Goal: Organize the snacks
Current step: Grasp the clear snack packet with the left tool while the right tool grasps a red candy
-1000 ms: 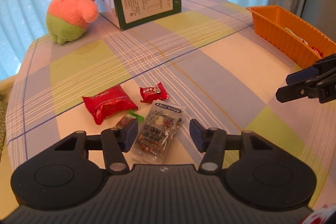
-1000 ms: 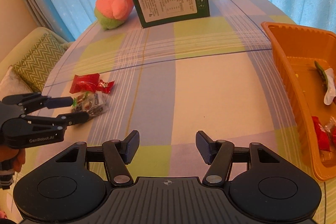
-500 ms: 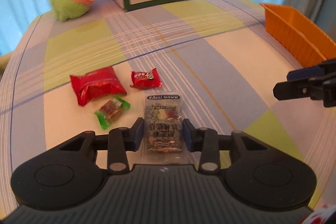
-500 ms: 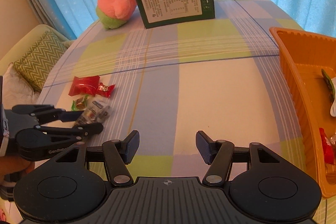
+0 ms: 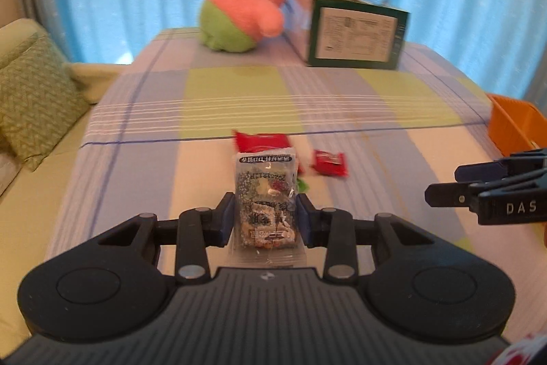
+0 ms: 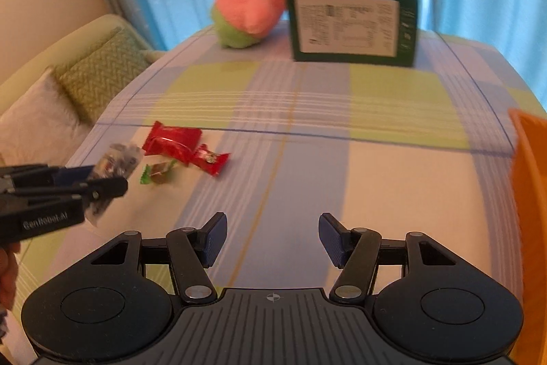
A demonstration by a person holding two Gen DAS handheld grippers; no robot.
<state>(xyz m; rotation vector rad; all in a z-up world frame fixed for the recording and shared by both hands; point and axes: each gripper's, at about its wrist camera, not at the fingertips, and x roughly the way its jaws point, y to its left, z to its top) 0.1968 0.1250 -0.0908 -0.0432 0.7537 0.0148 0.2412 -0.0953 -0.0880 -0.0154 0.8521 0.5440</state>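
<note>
Snack packet point(image 5: 266, 204), a clear one with dark print, sits clamped between the left gripper point(image 5: 266, 219) pads and looks lifted off the tablecloth point(image 5: 393, 159), standing upright in the left view. Behind it on the cloth lie a red pack point(image 5: 261, 141) and a small red candy point(image 5: 329, 162), with a bit of green wrapper just showing beside the packet. The orange bin point(image 5: 509, 122) edges in at the right, and the right gripper point(image 5: 444, 185) pokes in from that side.

From the right view, the right gripper point(image 6: 272, 238) hangs wide apart over bare cloth, holding nothing. The left gripper point(image 6: 99, 180) shows at the left edge with the packet point(image 6: 118, 159) in its grip, near the red pack point(image 6: 172, 141), candy point(image 6: 211, 159) and green sweet point(image 6: 158, 171). The bin point(image 6: 531, 180) rim is at far right.

I'd say the pickup is done and the carry is in hand: next the packet needs swinging across to the bin and releasing inside.
</note>
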